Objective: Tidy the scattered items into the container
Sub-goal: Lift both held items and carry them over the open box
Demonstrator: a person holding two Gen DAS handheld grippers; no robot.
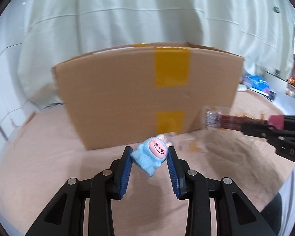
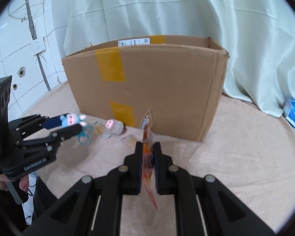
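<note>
Left tongs (image 1: 149,153) clamp a blue bunny figurine (image 1: 150,157), right tongs (image 2: 148,147) pinch a flat snack sachet (image 2: 148,155) (thin, floppy): lift both well above the cardboard box (image 2: 157,82) rim before releasing.

Both pictures are bright, with soft, even light and only faint shadows. The pale curtain (image 2: 167,5) glows, as if daylight shines through it. Each view is round with dark corners, and straight lines bend near the edges. In the left wrist view the cardboard box (image 1: 127,98) looks smeared and the snack packet (image 1: 214,119) is very blurry.
</note>
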